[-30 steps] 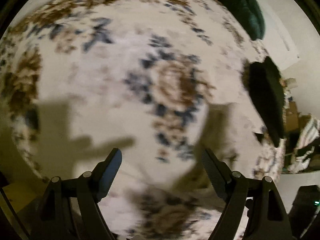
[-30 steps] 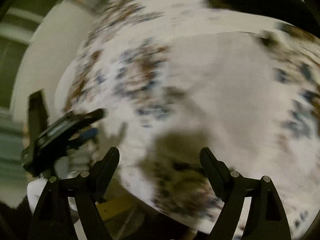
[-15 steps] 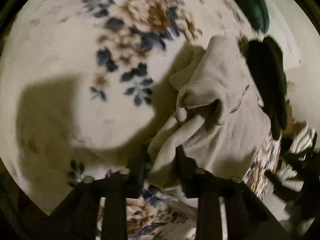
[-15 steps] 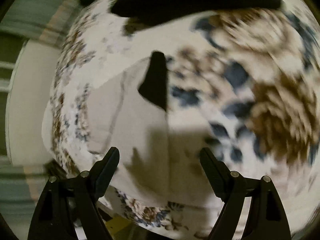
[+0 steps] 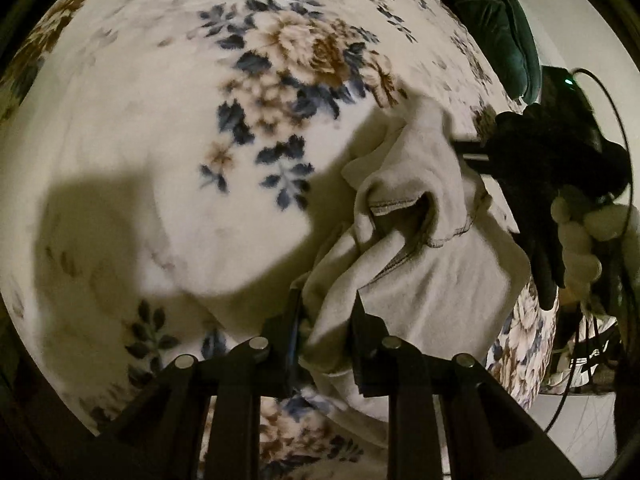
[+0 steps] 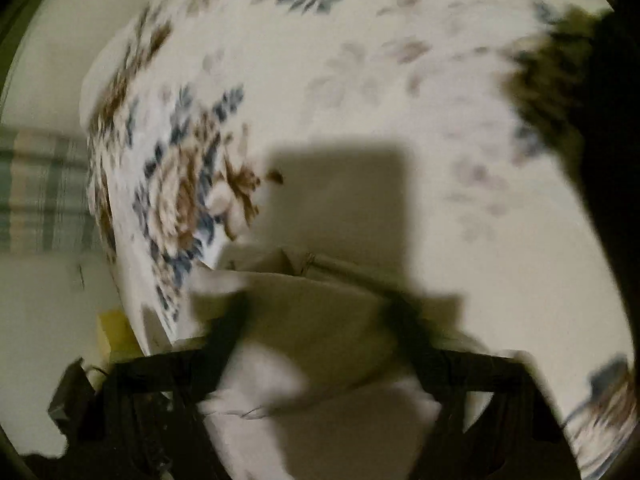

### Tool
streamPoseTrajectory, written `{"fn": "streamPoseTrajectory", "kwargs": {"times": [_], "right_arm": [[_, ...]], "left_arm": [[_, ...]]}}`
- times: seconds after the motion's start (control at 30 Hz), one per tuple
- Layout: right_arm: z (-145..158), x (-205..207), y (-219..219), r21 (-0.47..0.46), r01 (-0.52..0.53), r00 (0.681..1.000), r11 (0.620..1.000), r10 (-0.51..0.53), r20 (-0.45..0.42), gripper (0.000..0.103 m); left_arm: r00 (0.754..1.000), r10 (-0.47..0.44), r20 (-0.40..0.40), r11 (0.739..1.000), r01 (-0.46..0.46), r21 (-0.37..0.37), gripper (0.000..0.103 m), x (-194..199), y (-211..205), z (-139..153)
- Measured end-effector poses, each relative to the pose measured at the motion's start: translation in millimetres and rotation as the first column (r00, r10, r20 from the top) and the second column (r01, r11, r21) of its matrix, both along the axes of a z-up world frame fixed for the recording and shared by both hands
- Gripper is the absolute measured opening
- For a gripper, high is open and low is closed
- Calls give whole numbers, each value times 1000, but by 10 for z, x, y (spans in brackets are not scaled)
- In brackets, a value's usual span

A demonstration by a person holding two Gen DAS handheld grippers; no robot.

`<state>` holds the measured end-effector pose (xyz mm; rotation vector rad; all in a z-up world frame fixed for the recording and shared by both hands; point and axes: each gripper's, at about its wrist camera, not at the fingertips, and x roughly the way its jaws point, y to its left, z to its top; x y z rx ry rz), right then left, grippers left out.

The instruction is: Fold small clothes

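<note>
Found the beige garment point(image 5: 432, 280) lying crumpled on the floral blanket point(image 5: 160, 160), toward the right of the left wrist view, seams and a stitched hem turned up. Had the left gripper point(image 5: 327, 300) pointing down at its near end, jaws clamped on a bunched fold of the cloth, which bulged up between them. Saw a broad shadow across the blanket to the left of it.

Met the right gripper point(image 5: 470, 152) at the garment's far edge, carried by a hand point(image 5: 580, 236) at the right rim, with a thin cable point(image 5: 616, 92) looping above. Looked narrow at the tips there, against the cloth's edge. Got only smear from its own camera: dark fingers spread on either side of the beige fabric, the garment between them. Had just been closing those jaws; could not tell whether already pressed on the cloth.

Noted a dark green cushion point(image 5: 492, 20) at the blanket's far edge, well apart from the garment. Caught plaid fabric point(image 6: 40, 192) past the blanket's edge in the right wrist view, and a blurred dark shape point(image 6: 560, 100) at upper right.
</note>
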<state>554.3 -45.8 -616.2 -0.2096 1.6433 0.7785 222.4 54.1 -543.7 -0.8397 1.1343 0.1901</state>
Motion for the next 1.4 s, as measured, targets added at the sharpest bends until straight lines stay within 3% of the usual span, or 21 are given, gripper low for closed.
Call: {"fn": "streamPoseTrajectory", "kwargs": {"times": [0.1, 0.2, 0.27, 0.33, 0.4, 0.43, 0.47, 0.57, 0.67, 0.77, 0.8, 0.83, 0.9, 0.97, 1.0, 1.03, 1.1, 1.17, 1.2, 1.3, 1.4], "right_arm": [[-22, -22, 52, -35, -70, 995, 997, 72, 64, 7], [-28, 96, -38, -70, -10, 990, 998, 19, 137, 1], [-72, 182, -116, -67, 41, 993, 997, -33, 109, 1], [-13, 227, -267, -37, 112, 993, 993, -110, 52, 3], [169, 187, -473, 7, 160, 985, 987, -161, 56, 25], [289, 138, -629, 38, 193, 979, 980, -195, 67, 53], [386, 85, -780, 64, 223, 971, 973, -227, 73, 69], [541, -97, -1245, 82, 311, 946, 947, -317, 66, 70], [468, -375, -1677, 54, 400, 916, 915, -402, 21, 70], [329, -576, -1981, 13, 448, 894, 894, -448, -7, 70], [282, -622, -2066, 7, 464, 886, 886, -464, -21, 70], [218, -673, -2097, 3, 478, 878, 878, -478, -32, 70], [120, -741, -2141, 23, 489, 871, 872, -486, -68, 70], [46, -759, -2102, 58, 495, 866, 867, -488, -107, 70], [14, -751, -2067, 83, 493, 867, 866, -480, -134, 70], [-24, -730, -2030, 112, 494, 865, 862, -474, -166, 70], [-74, -675, -1935, 138, 497, 862, 857, -469, -193, 71], [-164, -624, -1848, 169, 502, 858, 848, -463, -222, 83], [-215, -604, -1819, 175, 510, 852, 842, -465, -242, 85], [-337, -552, -1748, 177, 521, 842, 835, -470, -264, 85], [-434, -507, -1700, 173, 534, 833, 828, -480, -275, 85]], "left_arm": [[1000, 9, 0, 1000, -9, -13, 18, -47, 24, -52], [1000, 26, -7, 998, -26, -53, 20, -76, 51, -111], [997, 77, 2, 988, -76, -132, 25, -149, 151, -69], [992, 128, -3, 981, -127, -150, 46, -263, 221, 57], [980, 199, 29, 965, -191, -183, 54, -452, 267, 225], [974, 222, 34, 956, -211, -202, 55, -514, 267, 272], [969, 244, 33, 946, -230, -227, 55, -566, 253, 306], [967, 255, -4, 914, -243, -326, 55, -566, 68, 260], [973, 220, -67, 890, -229, -395, 55, -428, -242, 63], [972, 217, -90, 869, -235, -436, 48, -321, -504, -111], [972, 226, -73, 868, -234, -437, 24, -310, -572, -135], [978, 205, -28, 889, -198, -413, 11, -278, -642, -121], [987, 152, 62, 918, -117, -378, 11, -286, -677, -49], [977, 128, 171, 906, -44, -421, 10, -346, -621, -29], [968, 81, 238, 893, 36, -449, 11, -386, -576, -53], [965, 50, 258, 883, 78, -463, 11, -425, -544, -101], [975, 14, 224, 872, 98, -479, 16, -517, -438, -256], [986, 51, 158, 852, 40, -521, 40, -632, -318, -381], [987, 86, 138, 847, 1, -531, 63, -690, -273, -393], [967, 218, 134, 818, -106, -566, 68, -830, -190, -349], [955, 274, 116, 804, -161, -573, 68, -767, -234, -344]]}}
